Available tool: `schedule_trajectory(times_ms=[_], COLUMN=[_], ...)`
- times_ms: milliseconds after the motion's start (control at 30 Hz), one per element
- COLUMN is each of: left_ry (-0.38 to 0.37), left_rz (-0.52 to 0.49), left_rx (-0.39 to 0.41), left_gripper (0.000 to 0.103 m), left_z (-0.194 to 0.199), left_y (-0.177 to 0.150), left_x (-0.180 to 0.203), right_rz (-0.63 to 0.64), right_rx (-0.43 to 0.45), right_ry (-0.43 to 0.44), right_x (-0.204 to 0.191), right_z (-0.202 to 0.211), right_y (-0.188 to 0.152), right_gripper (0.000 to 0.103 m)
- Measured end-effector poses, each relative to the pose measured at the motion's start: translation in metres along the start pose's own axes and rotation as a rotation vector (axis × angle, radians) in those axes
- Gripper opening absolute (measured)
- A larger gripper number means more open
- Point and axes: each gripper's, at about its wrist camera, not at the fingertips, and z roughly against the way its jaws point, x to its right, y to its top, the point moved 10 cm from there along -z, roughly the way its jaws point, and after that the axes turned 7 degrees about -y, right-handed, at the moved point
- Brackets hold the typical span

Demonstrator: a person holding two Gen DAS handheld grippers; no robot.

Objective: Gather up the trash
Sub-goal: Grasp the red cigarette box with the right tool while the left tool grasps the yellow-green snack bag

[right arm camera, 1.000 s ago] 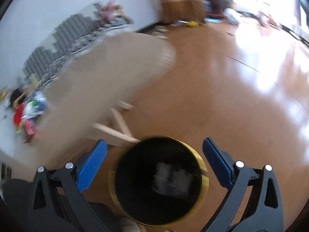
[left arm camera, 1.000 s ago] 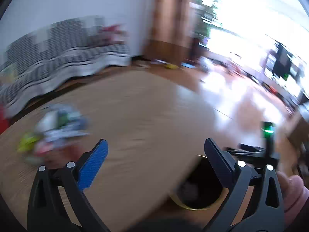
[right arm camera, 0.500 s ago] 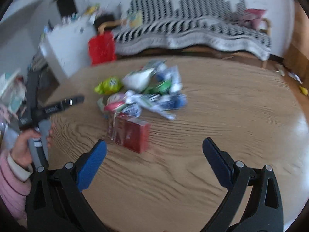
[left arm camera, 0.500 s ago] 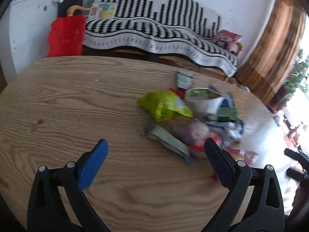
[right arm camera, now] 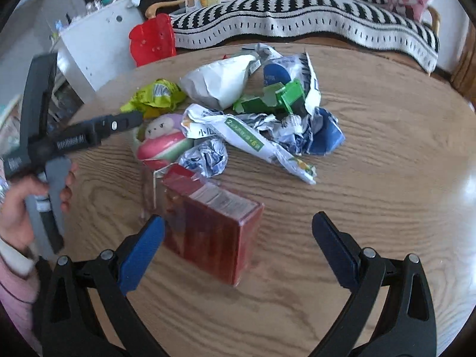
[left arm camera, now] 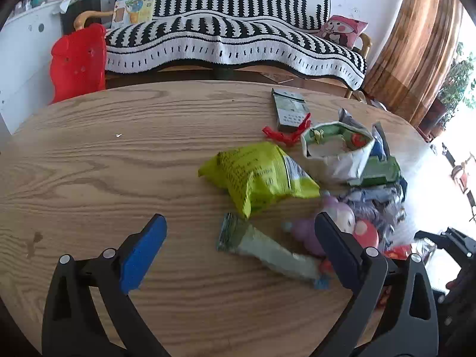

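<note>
A heap of trash lies on the round wooden table (left arm camera: 89, 163). In the left wrist view a yellow-green snack bag (left arm camera: 255, 175) and a pale green wrapper (left arm camera: 267, 250) lie ahead of my open left gripper (left arm camera: 241, 247), with a pink and purple wrapper (left arm camera: 342, 223) beside its right finger. From the right wrist view, a red box (right arm camera: 208, 226) stands just ahead of my open right gripper (right arm camera: 238, 241), close to the left finger. Behind it lie crumpled blue-white wrappers (right arm camera: 253, 136), a green carton (right arm camera: 276, 98) and a white bag (right arm camera: 220, 83).
A striped sofa (left arm camera: 232, 38) stands beyond the table, with a red chair (left arm camera: 78, 62) at its left. A small grey box (left arm camera: 290, 110) lies at the table's far side. A hand (right arm camera: 17, 205) holds the left gripper's handle at the table's left edge.
Both grippers swung from the floor and the black bin to the table. During the last half second both drew nearer to the heap, the right one close to the red box.
</note>
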Motion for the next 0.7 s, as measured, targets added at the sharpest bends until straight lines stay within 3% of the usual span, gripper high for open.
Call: schedule_trajectory(times_ms=[233, 300, 333, 367, 400, 533, 700], left_ry=[0.018, 0.003, -0.021, -0.056, -0.066, -0.104, -0.088], left_rz=[-0.071, -0.091, -0.096, -0.1, -0.1, -0.103, -0.101], left_rx=[-0.004, 0.001, 0.005, -0.003, -0.019, -0.012, 0.025], left_gripper=[0.097, 0.096, 0.082, 0.066, 0.04, 0.032, 0.02], left_z=[-0.016, -0.019, -0.021, -0.024, -0.027, -0.024, -0.01], left_y=[0.014, 0.016, 0.017, 0.017, 0.016, 0.016, 0.02], left_x=[0.002, 0.005, 0.007, 0.011, 0.012, 0.015, 0.014], right_rz=[0.023, 0.021, 0.024, 0.024, 0.015, 0.002, -0.017], right_rx=[0.022, 0.022, 0.028, 0.032, 0.041, 0.052, 0.092], right_ry=[0.017, 0.035, 0.041, 0.049, 0.049, 0.085, 0.08], right_x=[-0.012, -0.015, -0.017, -0.018, -0.017, -0.019, -0.011], right_z=[-0.012, -0.012, -0.011, -0.01, -0.008, 0.0, 0.013], right_y=[0.006, 0.008, 0.01, 0.011, 0.012, 0.014, 0.019], right_gripper=[0.096, 0.087, 0.07, 0.062, 0.062, 0.061, 0.06])
